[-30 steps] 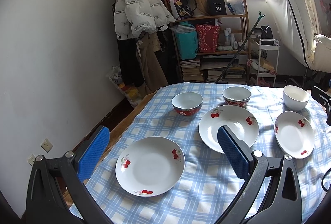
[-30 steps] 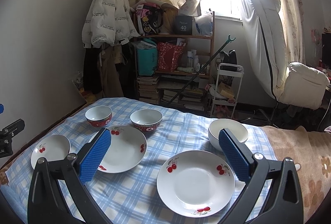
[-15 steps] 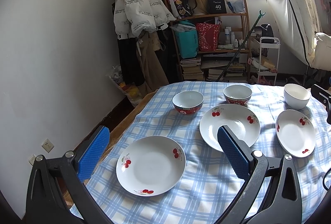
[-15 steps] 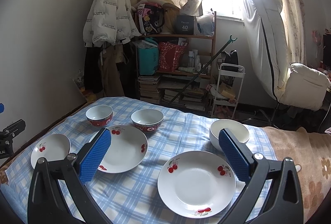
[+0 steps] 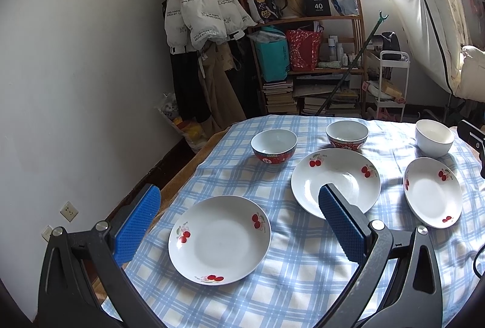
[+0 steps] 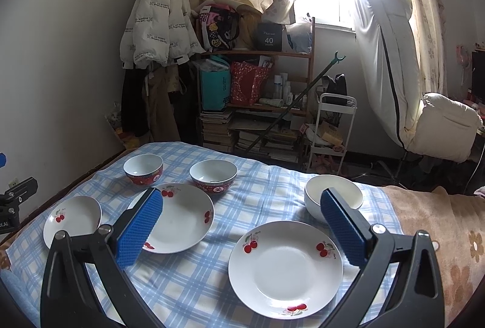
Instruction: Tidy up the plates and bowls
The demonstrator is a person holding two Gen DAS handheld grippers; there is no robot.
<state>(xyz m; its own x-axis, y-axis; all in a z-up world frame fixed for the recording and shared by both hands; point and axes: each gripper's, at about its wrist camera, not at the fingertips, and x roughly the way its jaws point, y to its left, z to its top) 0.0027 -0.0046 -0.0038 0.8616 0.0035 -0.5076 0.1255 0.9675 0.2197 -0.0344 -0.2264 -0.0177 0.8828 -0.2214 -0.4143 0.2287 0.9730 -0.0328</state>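
both views have drifted only slightly; nothing on the table (image 6: pixel 266 185) has shifted. left claw (image 5: pixel 239 225) and right claw (image 6: pixel 242 232) hang wide open, empty, each above a cherry plate (image 5: pixel 219 240). stacking hasn't begun; next: lower onto a rim.

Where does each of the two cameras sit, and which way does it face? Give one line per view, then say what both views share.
Left wrist view: sits on the left gripper, above the table's left end, facing across the checked cloth toward the shelf; its blue-padded fingers show, spread over the nearest plate.
Right wrist view: sits on the right gripper, further right, facing the same way; its fingers show, open.
Shared: three cherry plates, three bowls, the shelf, the white jacket.
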